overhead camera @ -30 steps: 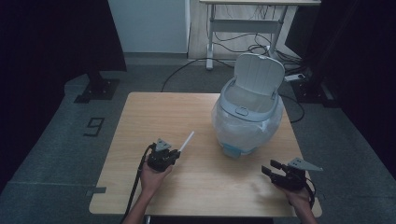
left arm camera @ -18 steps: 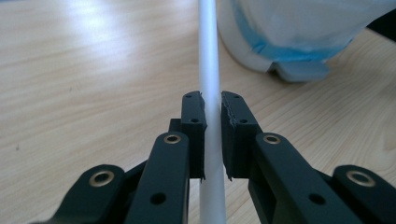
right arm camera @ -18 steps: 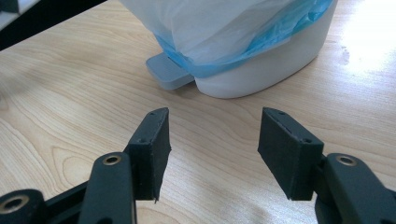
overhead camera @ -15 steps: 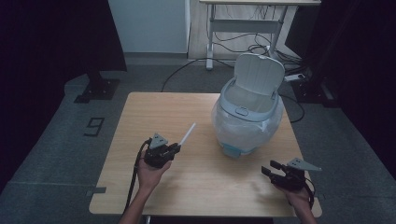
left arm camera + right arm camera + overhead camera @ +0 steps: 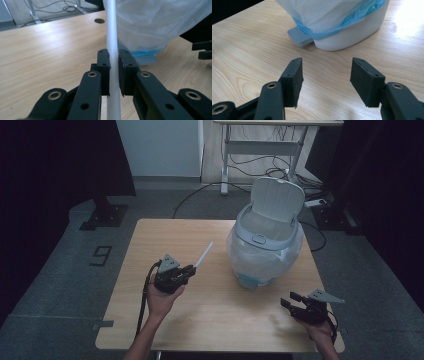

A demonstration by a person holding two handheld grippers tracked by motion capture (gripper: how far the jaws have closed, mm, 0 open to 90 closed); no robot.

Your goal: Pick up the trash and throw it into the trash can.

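Observation:
A thin white stick [image 5: 204,255] [image 5: 111,45] is clamped between the jaws of my left gripper [image 5: 189,269] [image 5: 114,65], held above the left middle of the wooden table [image 5: 150,240]. The stick points up and away toward a small pedal bin [image 5: 265,245] lined with a white bag [image 5: 155,22], its lid standing open. My right gripper [image 5: 288,300] [image 5: 326,80] hovers low near the table's front right corner, open, with nothing between its pads. The bin's grey pedal [image 5: 298,36] lies just ahead of it.
The bin stands right of the table's centre. A small dark hole [image 5: 99,20] sits in the tabletop beyond the stick. Behind the table are a desk frame [image 5: 260,145] and cables on the floor. A "9" mark [image 5: 101,254] is on the floor at left.
My left gripper has lifted the white stick off the table and carried it a little toward the bin. The right gripper has stayed where it was.

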